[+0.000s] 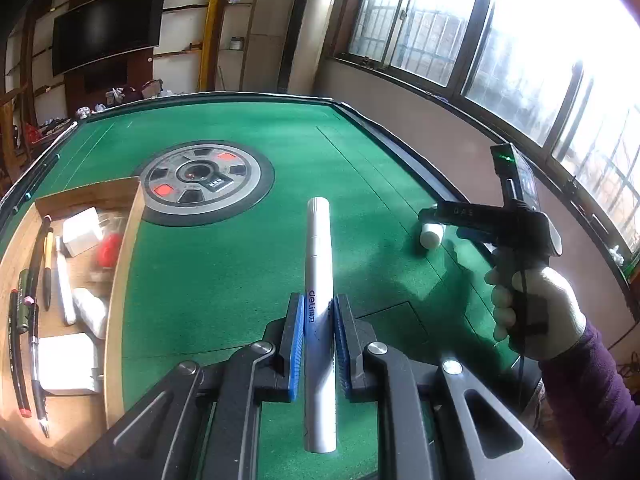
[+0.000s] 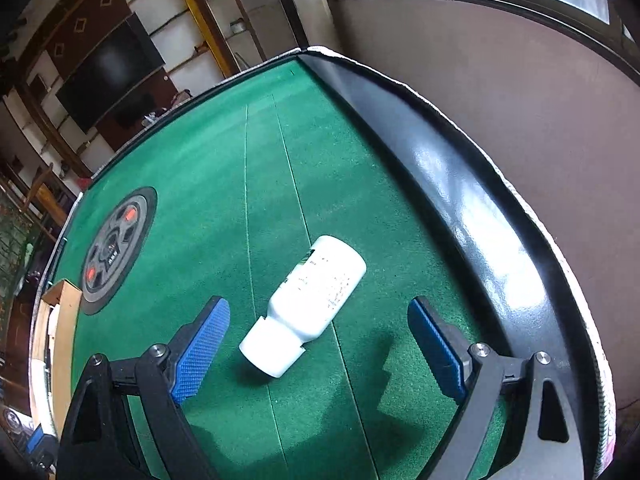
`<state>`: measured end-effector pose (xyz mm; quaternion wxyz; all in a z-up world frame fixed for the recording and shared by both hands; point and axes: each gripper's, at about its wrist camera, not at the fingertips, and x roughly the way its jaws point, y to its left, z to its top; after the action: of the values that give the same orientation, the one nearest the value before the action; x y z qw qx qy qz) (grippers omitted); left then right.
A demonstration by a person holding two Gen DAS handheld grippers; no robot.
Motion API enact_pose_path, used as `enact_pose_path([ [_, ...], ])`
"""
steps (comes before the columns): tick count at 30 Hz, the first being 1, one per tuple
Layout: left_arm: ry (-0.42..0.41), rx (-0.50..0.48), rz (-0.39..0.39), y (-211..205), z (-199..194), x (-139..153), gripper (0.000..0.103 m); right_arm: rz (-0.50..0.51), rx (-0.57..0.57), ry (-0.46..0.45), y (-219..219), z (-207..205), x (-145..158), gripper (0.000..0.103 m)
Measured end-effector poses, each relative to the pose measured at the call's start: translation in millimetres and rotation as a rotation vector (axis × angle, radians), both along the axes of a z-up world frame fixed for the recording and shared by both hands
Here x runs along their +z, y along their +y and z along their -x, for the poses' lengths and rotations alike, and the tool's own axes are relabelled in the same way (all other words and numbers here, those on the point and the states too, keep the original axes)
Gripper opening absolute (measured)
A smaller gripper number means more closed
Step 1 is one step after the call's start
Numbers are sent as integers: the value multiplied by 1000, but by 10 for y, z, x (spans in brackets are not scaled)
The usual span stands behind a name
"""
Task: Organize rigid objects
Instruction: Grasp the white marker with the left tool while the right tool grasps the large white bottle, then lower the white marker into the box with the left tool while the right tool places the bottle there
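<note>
Long white plastic pen-shaped tube [image 1: 319,280] being held tight by the left gripper [image 1: 318,312] above the green felt surface [image 1: 224,272], small white plastic bottle [image 2: 306,304] lying between the wide right gripper [image 2: 318,320] pads, untouched

Daylight floods in from the windows [image 1: 500,40] at right — overexposed to white at the top right of the left wrist view. Green felt [image 1: 240,272] evenly lit, soft shadows thrown leftward. Glare streaks the glossy black table rail [image 2: 460,200]. The far room at left is dim. Strong fisheye bending — corners vignette black; both views otherwise fairly sharp.
</note>
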<state>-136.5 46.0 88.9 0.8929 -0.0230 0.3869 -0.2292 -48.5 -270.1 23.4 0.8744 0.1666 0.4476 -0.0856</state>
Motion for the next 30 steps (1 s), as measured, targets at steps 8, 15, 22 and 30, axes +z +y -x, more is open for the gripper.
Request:
enact_pose_path([
  [8, -9, 83, -36, 360, 44, -26, 14, 42, 26, 64, 156, -92, -59, 33],
  [15, 12, 141, -3, 663, -22, -59, 14, -29, 85, 45, 289, 82, 50, 33],
  [22, 25, 215, 83, 1220, 18, 30, 14, -128, 223, 8, 736, 146, 292, 33],
  [30, 35, 436, 99, 2175, 132, -12, 14, -181, 493, -30, 1786, 167, 572, 33],
])
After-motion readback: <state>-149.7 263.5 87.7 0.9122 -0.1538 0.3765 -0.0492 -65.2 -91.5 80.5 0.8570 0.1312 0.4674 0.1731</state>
